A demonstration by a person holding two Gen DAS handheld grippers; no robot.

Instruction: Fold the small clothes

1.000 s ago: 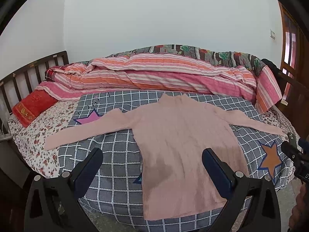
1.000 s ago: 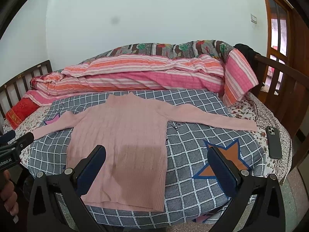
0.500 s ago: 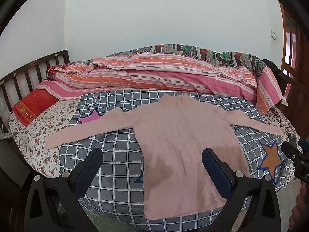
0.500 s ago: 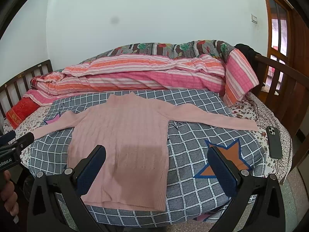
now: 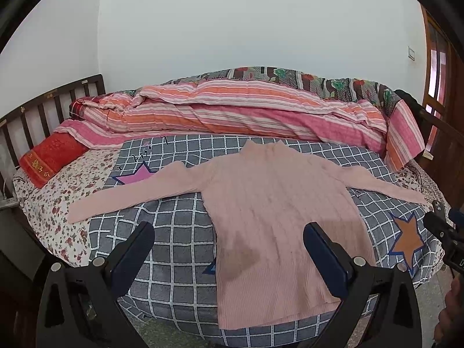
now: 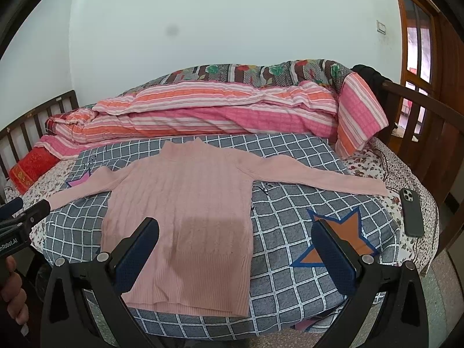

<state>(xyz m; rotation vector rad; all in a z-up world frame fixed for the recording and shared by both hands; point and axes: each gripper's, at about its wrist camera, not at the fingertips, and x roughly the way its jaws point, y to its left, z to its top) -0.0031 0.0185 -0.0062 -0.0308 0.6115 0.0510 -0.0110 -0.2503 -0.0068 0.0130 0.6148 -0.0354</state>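
Your left gripper (image 5: 229,240) hangs off the near edge of the bed (image 5: 52,203), fingers spread wide, gripping nothing. Your right gripper (image 6: 235,236) is level with it, also spread and empty. The pink sweater (image 5: 278,211) lies flat on the checked blanket (image 5: 177,232), sleeves out to both sides, hem at the bed's near edge. Striped quilt (image 5: 232,113) bunched at the bed's far side. Red pillow (image 5: 49,156) at its left end. Phone (image 6: 411,211) near its right edge.
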